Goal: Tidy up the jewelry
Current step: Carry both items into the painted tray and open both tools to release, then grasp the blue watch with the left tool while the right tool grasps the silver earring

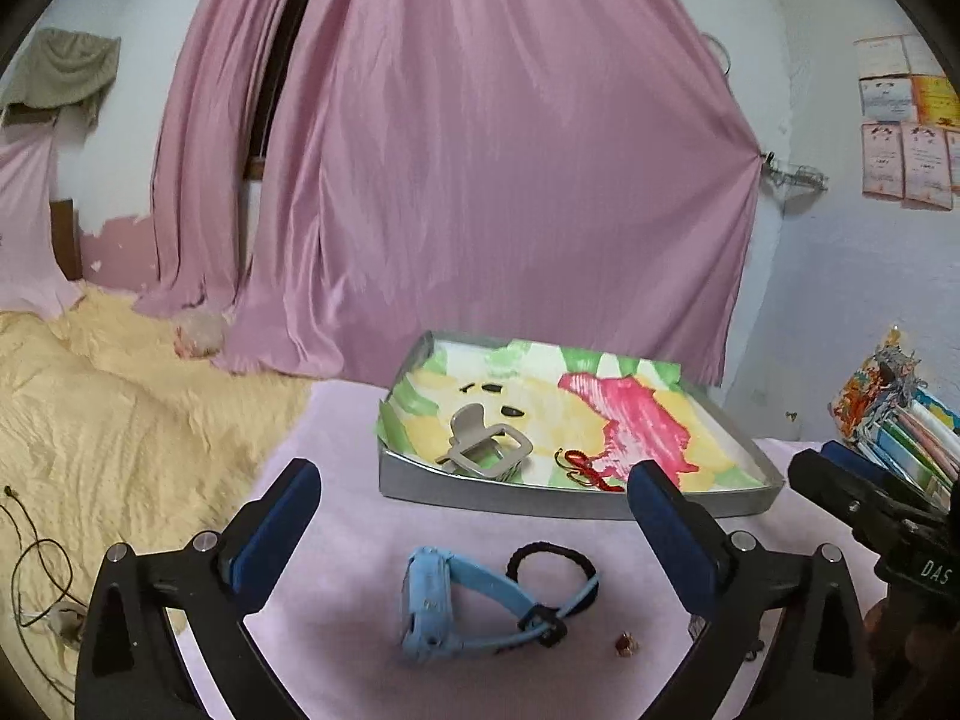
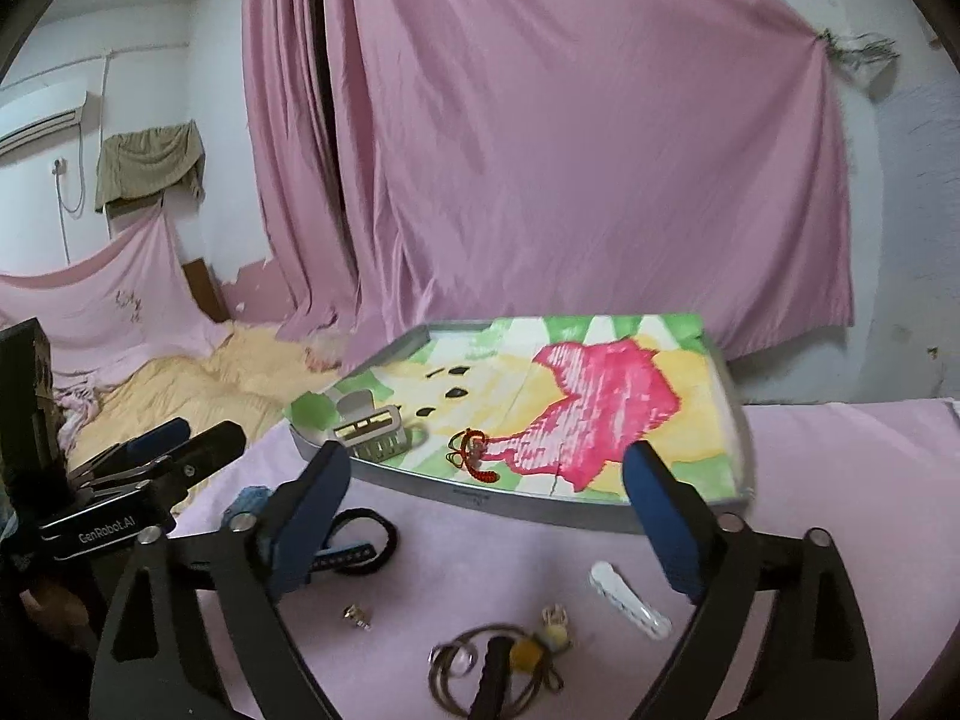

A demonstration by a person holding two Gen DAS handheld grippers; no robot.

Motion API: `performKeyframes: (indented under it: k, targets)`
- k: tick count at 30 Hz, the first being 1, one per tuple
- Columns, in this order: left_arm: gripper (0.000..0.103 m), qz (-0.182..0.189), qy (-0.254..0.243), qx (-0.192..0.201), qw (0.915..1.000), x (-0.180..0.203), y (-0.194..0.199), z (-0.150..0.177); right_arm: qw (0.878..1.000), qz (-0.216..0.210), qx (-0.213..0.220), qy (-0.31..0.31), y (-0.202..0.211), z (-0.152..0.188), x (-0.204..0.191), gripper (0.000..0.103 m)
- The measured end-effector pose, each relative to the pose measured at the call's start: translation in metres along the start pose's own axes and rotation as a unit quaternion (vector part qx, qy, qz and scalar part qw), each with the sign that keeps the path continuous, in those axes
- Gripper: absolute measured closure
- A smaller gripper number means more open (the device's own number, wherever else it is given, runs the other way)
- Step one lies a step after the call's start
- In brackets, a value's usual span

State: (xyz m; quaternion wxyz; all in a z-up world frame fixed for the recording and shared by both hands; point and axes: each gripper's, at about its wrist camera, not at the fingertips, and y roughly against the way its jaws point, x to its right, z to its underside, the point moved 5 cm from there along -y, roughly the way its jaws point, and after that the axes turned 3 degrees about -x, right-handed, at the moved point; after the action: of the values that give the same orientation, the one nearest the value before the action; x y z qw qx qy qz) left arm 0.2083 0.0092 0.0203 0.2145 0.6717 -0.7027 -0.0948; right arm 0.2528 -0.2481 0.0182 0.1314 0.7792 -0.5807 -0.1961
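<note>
Small reddish trinket (image 1: 624,642) below the right finger of the left gripper (image 1: 474,498): too small to identify. Blue watch strap (image 2: 342,555) mostly hidden behind the left finger of the right gripper (image 2: 486,480). Ring bundle (image 2: 480,672) under that claw cut off at bottom edge, blurred. Tiny metal piece (image 2: 356,615) unreadable. Dark bits (image 1: 489,387) on tray paper beyond the fingers, unidentifiable.

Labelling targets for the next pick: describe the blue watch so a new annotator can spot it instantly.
Find the silver tray with the bright painted paper lining, on the pink cloth. On the cloth just in front of its near wall lies the blue watch. It rests against a black hair tie, and it alone is light blue, with a chunky body and buckled strap.
</note>
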Motion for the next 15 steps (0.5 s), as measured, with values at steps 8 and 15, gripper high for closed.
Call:
performKeyframes:
  k: [8, 15]
  targets:
    - [0.000, -0.003, -0.010, 0.026, 0.9996, -0.005, 0.033, 0.012, 0.998, 0.025, 0.055, 0.017, 0.047, 0.016, -0.013, 0.011]
    - [0.000, -0.003, -0.021, 0.030, 0.9993, -0.014, 0.048, 0.025, 0.996, 0.045, 0.063, 0.050, 0.066, 0.037, -0.031, 0.011]
